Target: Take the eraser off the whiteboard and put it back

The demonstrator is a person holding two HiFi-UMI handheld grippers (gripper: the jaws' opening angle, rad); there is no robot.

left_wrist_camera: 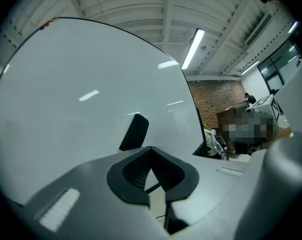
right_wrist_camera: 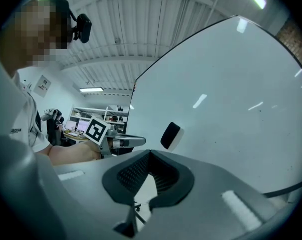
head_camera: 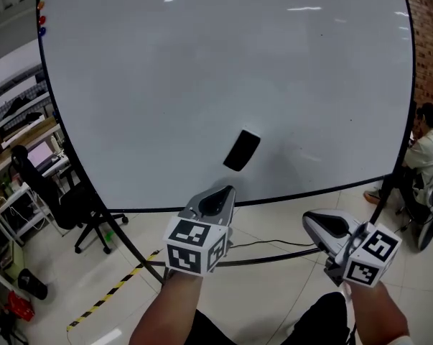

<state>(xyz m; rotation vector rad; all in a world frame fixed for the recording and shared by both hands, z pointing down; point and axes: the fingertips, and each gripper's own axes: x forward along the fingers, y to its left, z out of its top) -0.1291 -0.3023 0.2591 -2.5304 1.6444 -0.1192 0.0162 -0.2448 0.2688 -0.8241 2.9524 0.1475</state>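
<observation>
A black eraser (head_camera: 241, 150) sticks tilted on the lower middle of the large whiteboard (head_camera: 166, 70). My left gripper (head_camera: 217, 200) is shut with nothing in it, just below and slightly left of the eraser and apart from it. In the left gripper view the eraser (left_wrist_camera: 134, 131) shows above the closed jaws of my left gripper (left_wrist_camera: 151, 150). My right gripper (head_camera: 318, 225) is lower right, its jaws together and empty. In the right gripper view the eraser (right_wrist_camera: 171, 135) lies ahead of my right gripper (right_wrist_camera: 149, 153), with the left gripper (right_wrist_camera: 121, 141) to its left.
Coloured magnets (head_camera: 41, 9) sit at the board's top left corner. A black office chair (head_camera: 83, 207) and desks stand to the left, and a seated person (head_camera: 426, 149) is at the right. The board's stand bars (head_camera: 273, 259) and yellow-black floor tape (head_camera: 115, 290) lie below.
</observation>
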